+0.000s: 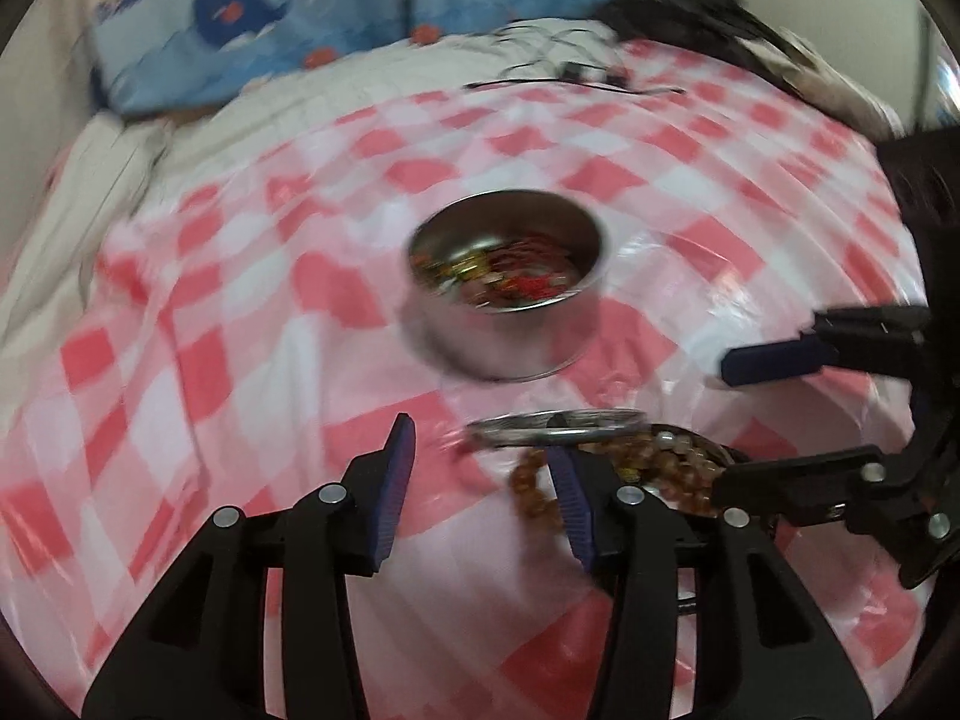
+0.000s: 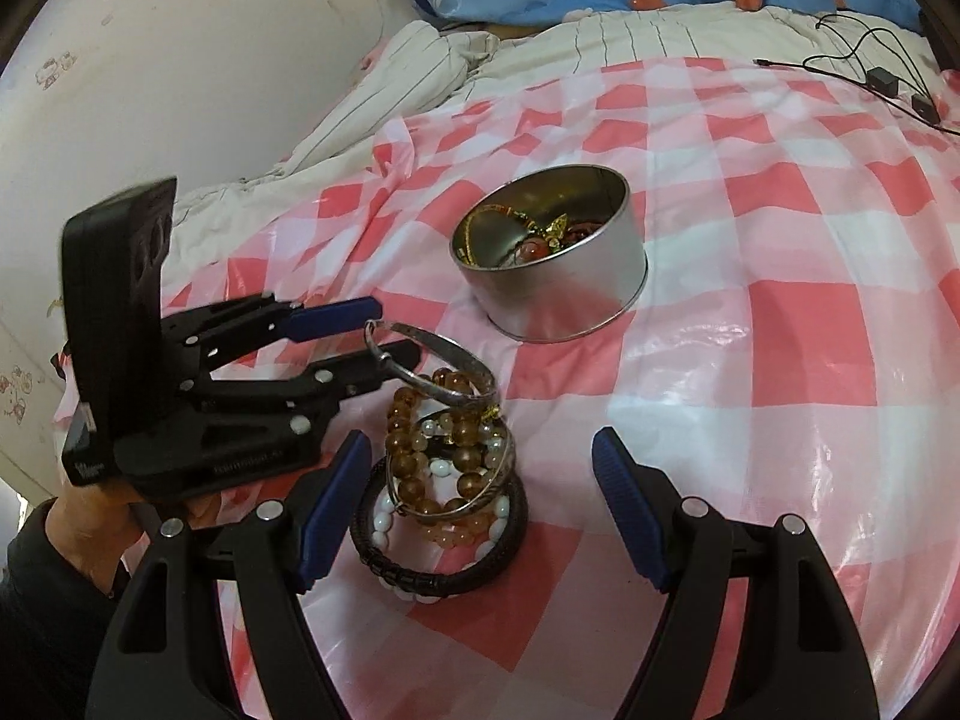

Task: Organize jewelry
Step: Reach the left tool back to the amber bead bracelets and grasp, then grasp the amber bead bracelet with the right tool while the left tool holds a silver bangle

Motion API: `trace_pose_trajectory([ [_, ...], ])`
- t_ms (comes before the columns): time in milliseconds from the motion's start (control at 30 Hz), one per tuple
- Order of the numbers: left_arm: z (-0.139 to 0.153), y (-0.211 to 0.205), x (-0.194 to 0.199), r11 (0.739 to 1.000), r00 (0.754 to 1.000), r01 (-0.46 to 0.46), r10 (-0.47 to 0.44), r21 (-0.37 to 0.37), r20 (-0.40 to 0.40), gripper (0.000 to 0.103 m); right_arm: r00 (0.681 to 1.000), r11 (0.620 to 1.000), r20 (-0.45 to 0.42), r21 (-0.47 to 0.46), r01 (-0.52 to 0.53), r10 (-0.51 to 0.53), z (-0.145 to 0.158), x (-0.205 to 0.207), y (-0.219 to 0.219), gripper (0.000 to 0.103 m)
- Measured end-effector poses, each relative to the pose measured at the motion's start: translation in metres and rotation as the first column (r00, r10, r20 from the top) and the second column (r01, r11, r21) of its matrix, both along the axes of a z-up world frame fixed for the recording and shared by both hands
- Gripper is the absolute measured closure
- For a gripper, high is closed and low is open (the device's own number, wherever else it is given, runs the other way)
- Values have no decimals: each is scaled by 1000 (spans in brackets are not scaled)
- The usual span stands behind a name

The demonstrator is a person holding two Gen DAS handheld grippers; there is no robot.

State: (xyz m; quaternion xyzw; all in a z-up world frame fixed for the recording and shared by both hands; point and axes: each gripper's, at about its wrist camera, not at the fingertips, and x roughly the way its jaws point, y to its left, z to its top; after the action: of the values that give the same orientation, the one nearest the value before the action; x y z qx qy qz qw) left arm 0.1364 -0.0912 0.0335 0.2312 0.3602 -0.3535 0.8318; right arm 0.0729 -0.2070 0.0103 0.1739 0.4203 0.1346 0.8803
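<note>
A bed covered by a pink and white checked plastic sheet holds a round metal tin with jewelry inside. Near it lies a pile of bracelets: amber beads, white beads, black cord. The left tool grips a silver bangle lifted off the pile. The right tool stands open just above the pile. White lettering on the left tool's body is too blurred to read.

Bed, checked sheet, tin, bracelet pile, cables
</note>
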Motion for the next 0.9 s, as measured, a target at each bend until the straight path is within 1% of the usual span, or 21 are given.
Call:
trace_pose_trajectory([
  [33, 0, -5, -5, 999, 999, 25, -26, 20, 28, 60, 1000, 1000, -2, -2, -1, 1, 0, 0, 1, 30],
  [67, -1, -9, -10, 998, 997, 52, -54, 42, 52, 63, 1000, 1000, -4, -2, 0, 0, 0, 0, 0, 30],
  [100, -2, -14, -15, 994, 994, 83, -87, 65, 58, 71, 1000, 1000, -5, -1, 3, -3, -1, 1, -1, 30],
  [133, -3, -17, -16, 993, 994, 96, -100, 75, 52, 77, 1000, 1000, -7, 1, 7, -7, -1, 0, -2, 30],
  [200, -5, -20, -16, 992, 996, 82, -86, 94, 38, 90, 1000, 1000, -10, 3, 16, -16, -1, 1, -4, 30],
  [267, -3, -13, -7, 997, 999, 32, -32, 63, -11, 96, 1000, 1000, -6, -1, 14, -14, 0, 0, -3, 30],
  [333, 4, 5, 9, 998, 995, -64, 62, -17, -81, 96, 1000, 1000, 4, -25, 2, -2, 2, 0, 1, 30],
  [400, 10, 26, 26, 982, 977, -161, 145, -97, -159, 96, 1000, 998, 16, -53, -26, 26, 4, 3, 9, 30],
  [467, 12, 42, 36, 967, 961, -212, 179, -145, -213, 96, 998, 996, 15, -70, -61, 62, 4, 11, 17, 30],
  [533, 10, 51, 42, 956, 949, -237, 190, -173, -250, 96, 995, 991, 11, -96, -95, 96, 5, 22, 24, 30],
  [633, 6, 51, 43, 958, 947, -235, 189, -163, -258, 96, 991, 984, 8, -119, -131, 133, 6, 37, 29, 30],
  [667, 4, 50, 42, 960, 947, -232, 186, -156, -261, 96, 988, 982, -2, -111, -151, 152, 4, 44, 30, 34],
  [700, 3, 49, 43, 961, 946, -231, 185, -152, -264, 96, 984, 979, -22, -99, -178, 177, 0, 49, 32, 49],
  [733, 2, 50, 43, 962, 945, -231, 186, -148, -269, 96, 977, 972, -56, -104, -209, 204, -6, 55, 36, 56],
  [767, 1, 49, 45, 962, 944, -232, 187, -145, -271, 96, 973, 968, -69, -110, -227, 221, -9, 57, 38, 61],
  [833, -1, 49, 46, 962, 943, -236, 192, -137, -271, 96, 965, 956, -79, -140, -260, 251, -11, 59, 44, 67],
  [867, -1, 49, 46, 963, 944, -236, 194, -132, -268, 96, 964, 954, -75, -143, -264, 256, -9, 59, 45, 75],
  [900, -2, 49, 46, 963, 944, -236, 195, -130, -266, 96, 966, 958, -62, -121, -259, 253, -7, 58, 42, 81],
])
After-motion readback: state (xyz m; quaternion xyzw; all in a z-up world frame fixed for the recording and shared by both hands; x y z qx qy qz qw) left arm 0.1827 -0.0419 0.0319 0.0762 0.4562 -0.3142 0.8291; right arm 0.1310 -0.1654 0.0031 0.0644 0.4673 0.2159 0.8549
